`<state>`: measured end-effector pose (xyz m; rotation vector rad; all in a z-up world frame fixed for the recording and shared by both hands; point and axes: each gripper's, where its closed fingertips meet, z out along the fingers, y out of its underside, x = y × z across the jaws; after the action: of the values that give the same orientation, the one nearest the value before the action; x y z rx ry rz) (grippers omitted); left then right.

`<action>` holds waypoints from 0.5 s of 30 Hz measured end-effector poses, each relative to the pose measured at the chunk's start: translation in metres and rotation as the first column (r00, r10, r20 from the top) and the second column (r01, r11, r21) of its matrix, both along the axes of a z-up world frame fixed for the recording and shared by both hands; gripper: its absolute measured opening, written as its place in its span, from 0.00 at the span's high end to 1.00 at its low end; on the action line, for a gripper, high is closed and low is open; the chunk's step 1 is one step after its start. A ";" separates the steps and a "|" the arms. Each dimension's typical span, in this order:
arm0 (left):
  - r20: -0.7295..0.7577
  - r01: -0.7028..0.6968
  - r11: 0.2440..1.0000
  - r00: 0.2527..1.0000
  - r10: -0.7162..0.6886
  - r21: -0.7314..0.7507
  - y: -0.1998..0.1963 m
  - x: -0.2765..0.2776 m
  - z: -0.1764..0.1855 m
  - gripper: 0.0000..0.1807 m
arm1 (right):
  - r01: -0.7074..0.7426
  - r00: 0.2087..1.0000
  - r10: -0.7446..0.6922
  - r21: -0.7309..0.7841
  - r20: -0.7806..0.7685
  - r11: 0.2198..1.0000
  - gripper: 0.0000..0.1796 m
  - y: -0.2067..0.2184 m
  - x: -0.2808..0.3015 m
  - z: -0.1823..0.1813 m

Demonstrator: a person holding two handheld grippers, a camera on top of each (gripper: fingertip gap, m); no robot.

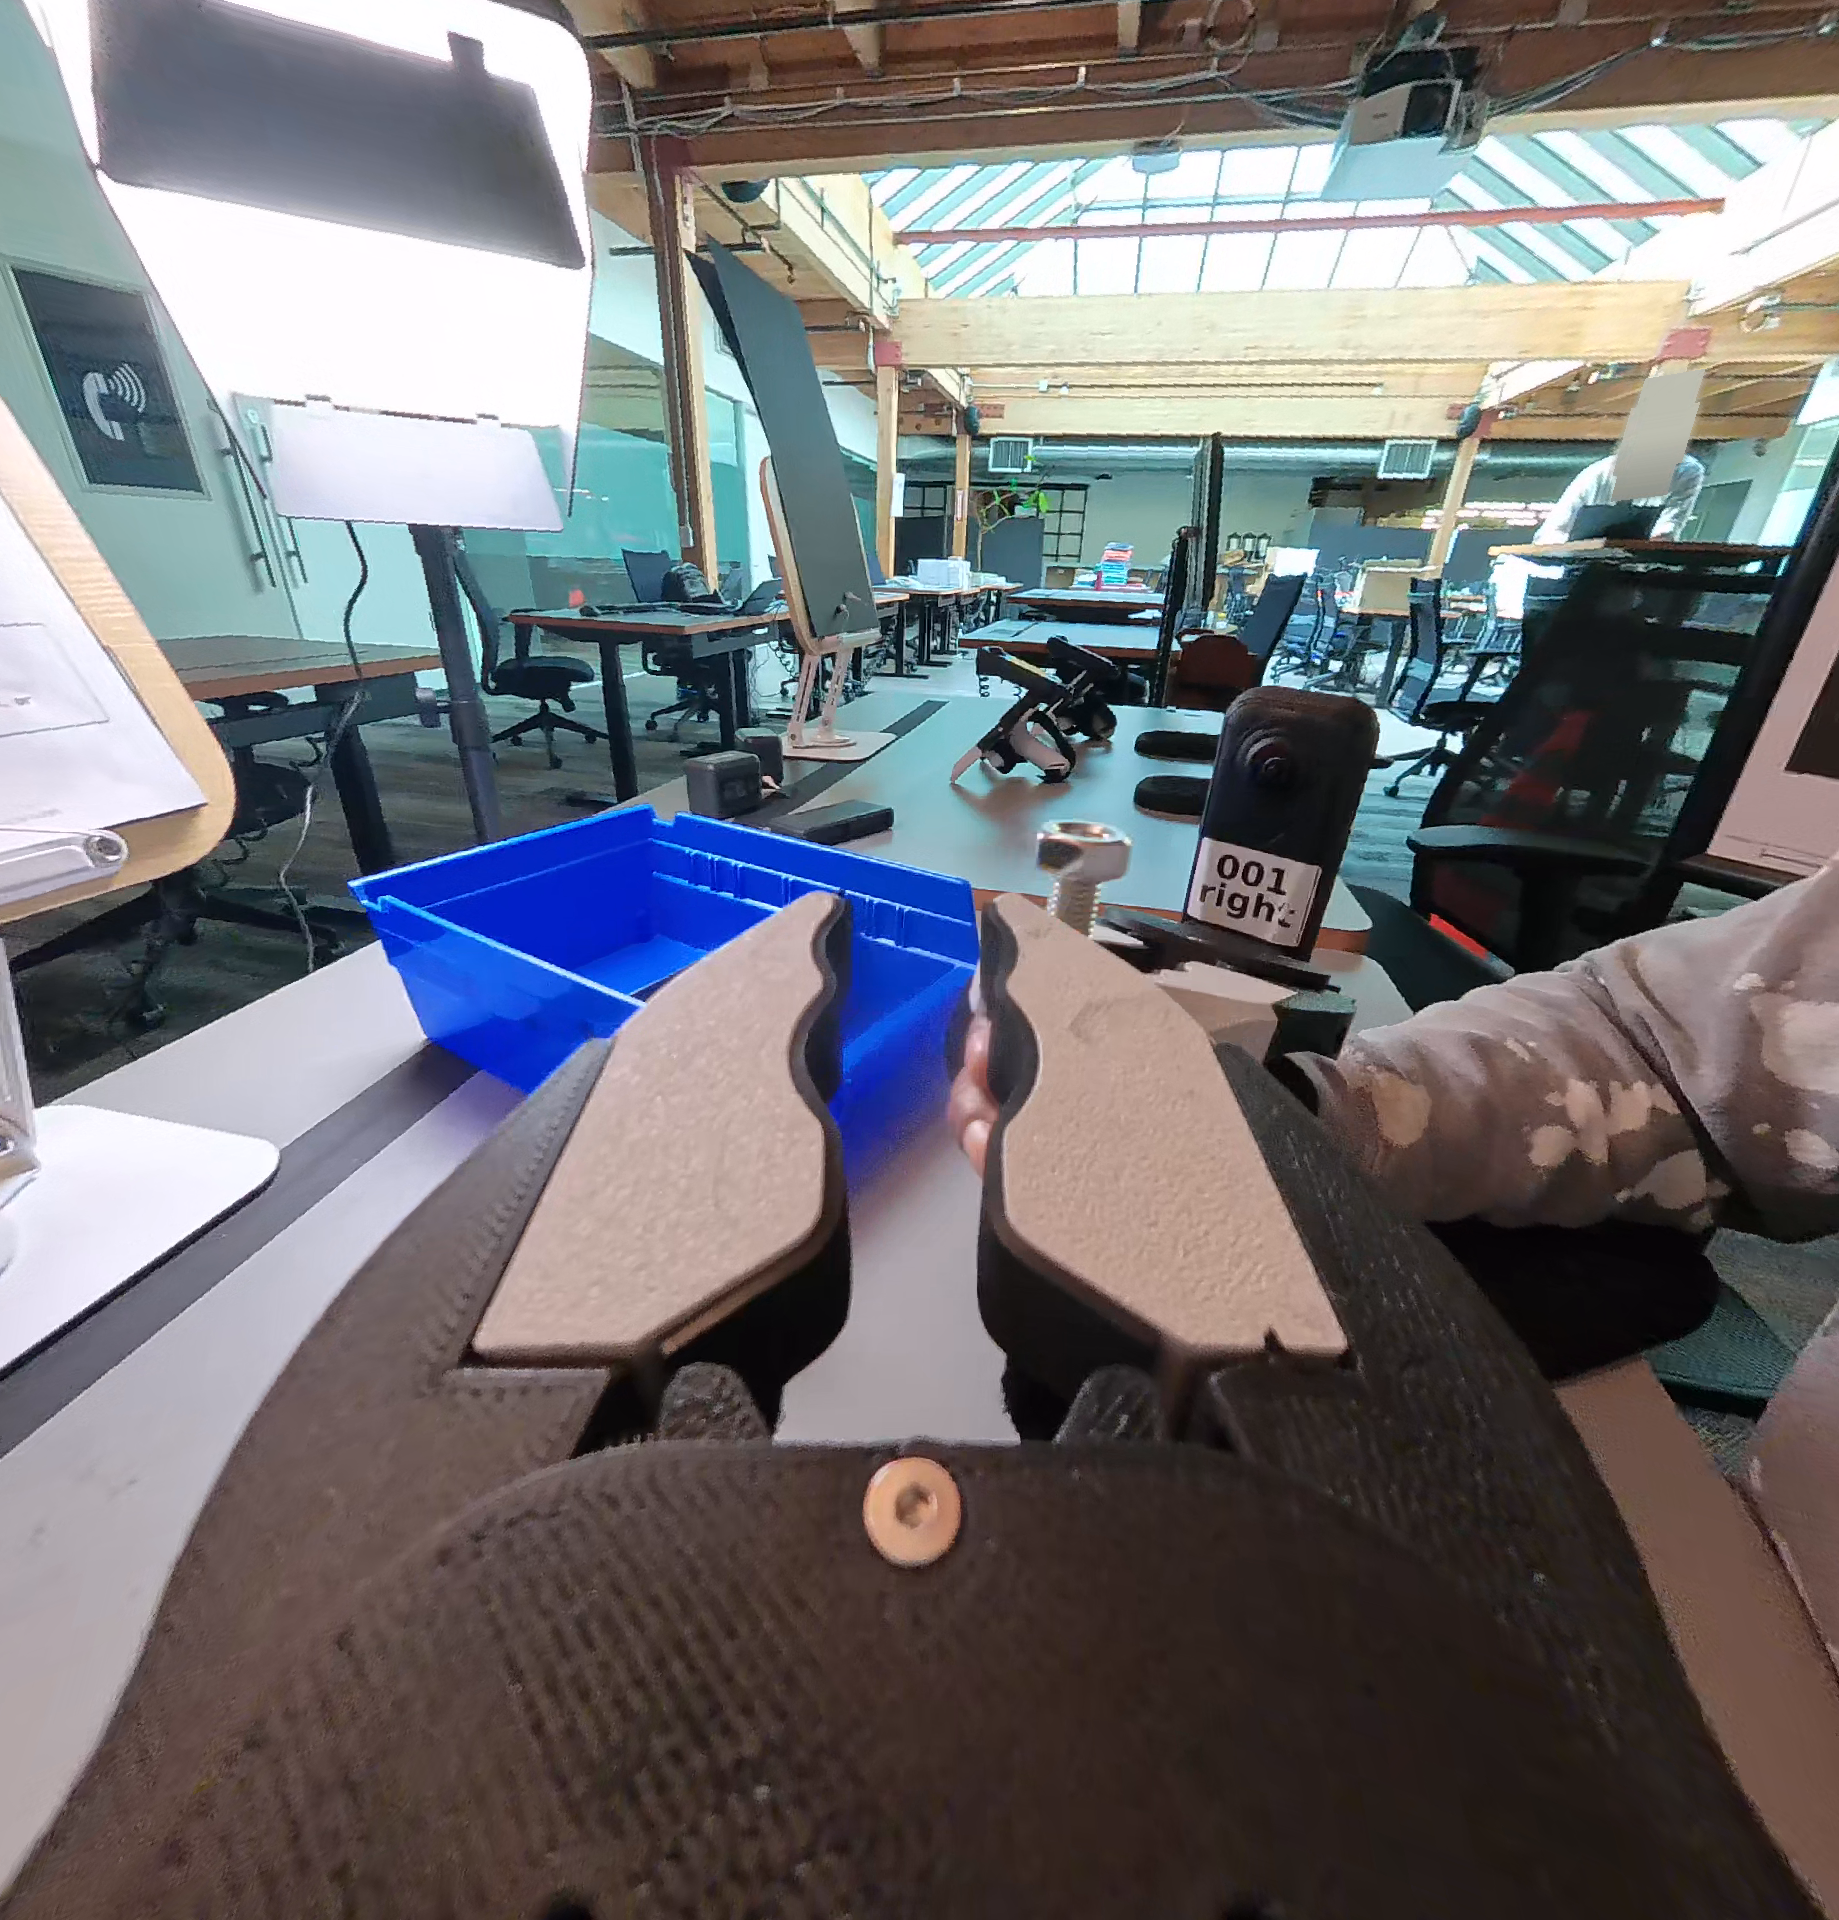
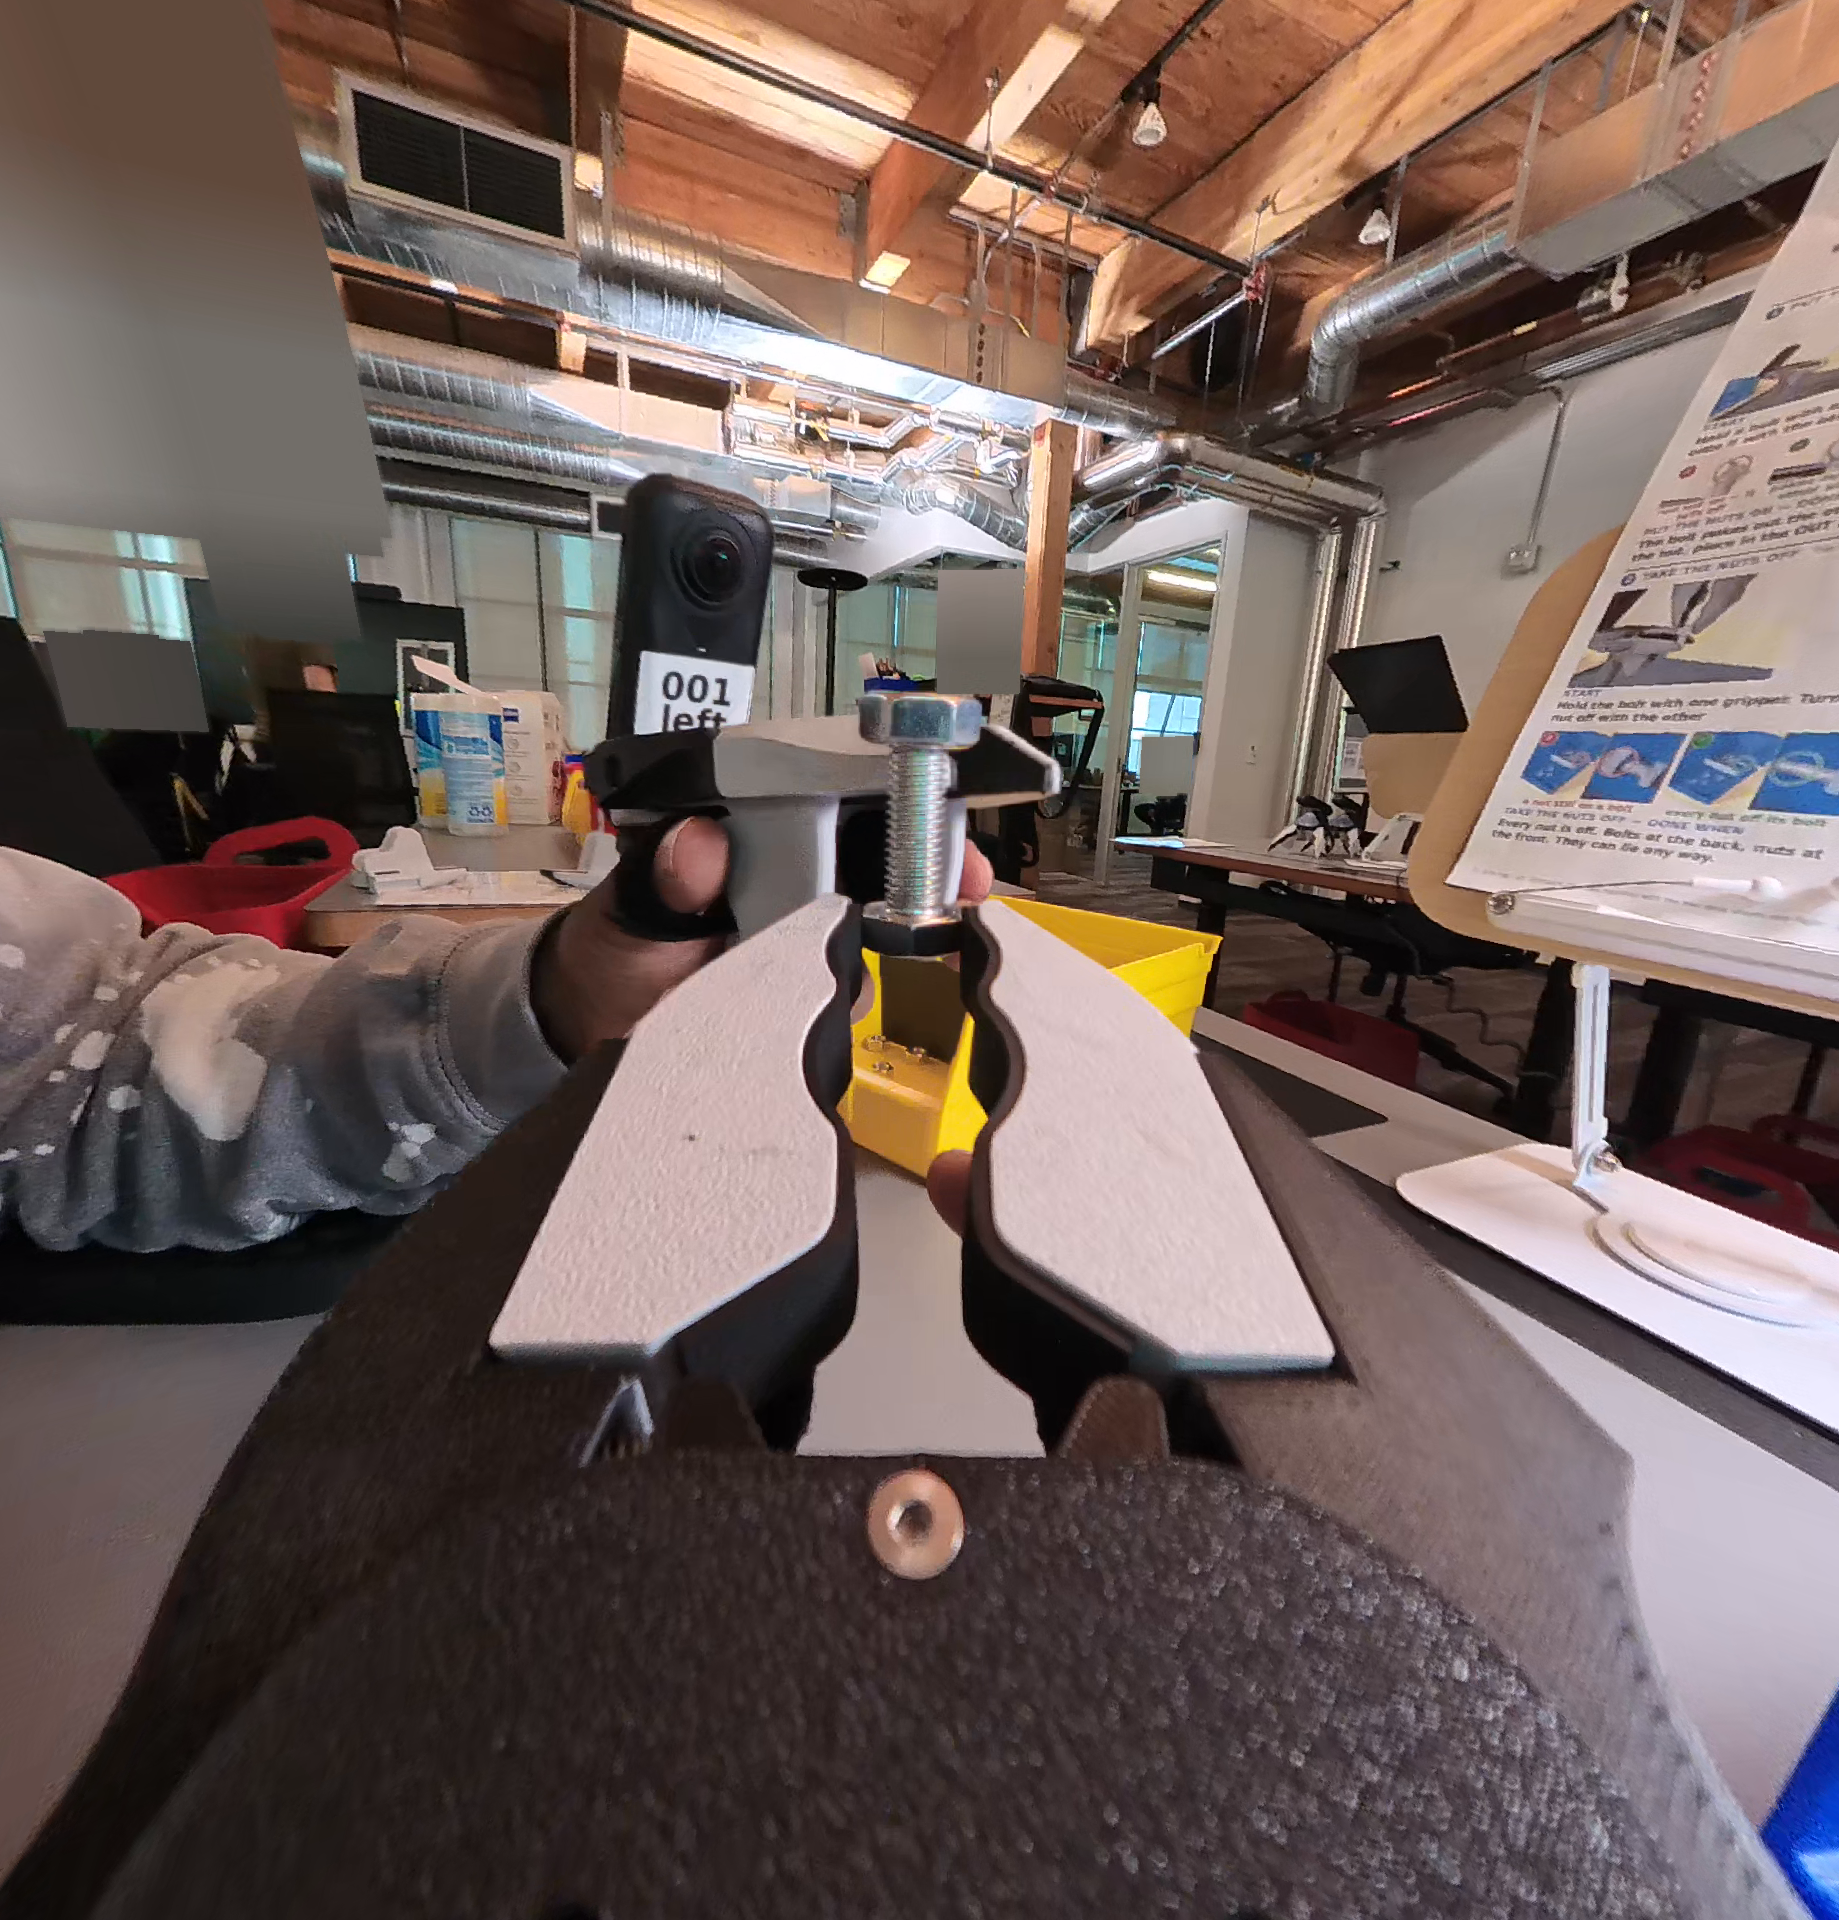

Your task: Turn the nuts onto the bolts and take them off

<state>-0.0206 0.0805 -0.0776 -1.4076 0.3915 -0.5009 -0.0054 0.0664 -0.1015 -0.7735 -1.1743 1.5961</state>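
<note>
One bolt (image 2: pixel 917 821) stands upright over the surface (image 1: pixel 271 1060), one nut (image 2: pixel 920 717) at its top. The right hand-held gripper (image 2: pixel 910 930) clamps its lower end; the left hand-held gripper (image 1: pixel 915 920) gapes beside it.

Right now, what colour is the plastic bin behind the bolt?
Yellow: the open plastic bin, clearest in the right wrist view.

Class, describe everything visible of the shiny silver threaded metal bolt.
The shiny silver threaded metal bolt stands upright in the air, thread bare along its shank. A hexagonal piece sits at each end; which is head or nut is unclear. The right gripper clamps the lower hexagon between its fingertips. The open left gripper sits beside the upper end, not gripping it.
</note>
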 end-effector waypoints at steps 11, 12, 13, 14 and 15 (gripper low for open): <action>0.022 0.010 0.999 1.000 -0.009 -0.043 0.003 0.004 -0.003 0.88 | 0.031 0.999 -0.031 -0.001 0.029 1.000 0.90 0.005 -0.004 -0.004; -0.001 -0.031 0.998 1.000 0.031 -0.056 0.007 -0.003 -0.007 0.89 | 0.023 1.000 -0.023 -0.002 0.020 1.000 0.90 0.004 -0.003 -0.001; -0.010 -0.033 0.998 0.999 0.033 -0.055 0.007 -0.004 -0.009 0.88 | 0.021 1.000 -0.021 0.004 0.017 1.000 0.90 0.004 -0.002 0.000; 0.011 -0.011 0.999 1.000 0.012 -0.046 0.005 -0.003 -0.007 0.88 | 0.023 1.000 -0.023 0.006 0.017 1.000 0.90 0.004 -0.002 0.000; 0.034 0.007 0.999 0.999 -0.006 -0.037 0.003 -0.002 -0.004 0.87 | 0.028 0.999 -0.028 0.002 0.020 1.000 0.90 0.005 -0.003 0.000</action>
<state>-0.0225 0.0837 -0.0811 -1.4323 0.3608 -0.5391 -0.0081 0.0713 -0.1016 -0.8026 -1.1744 1.5676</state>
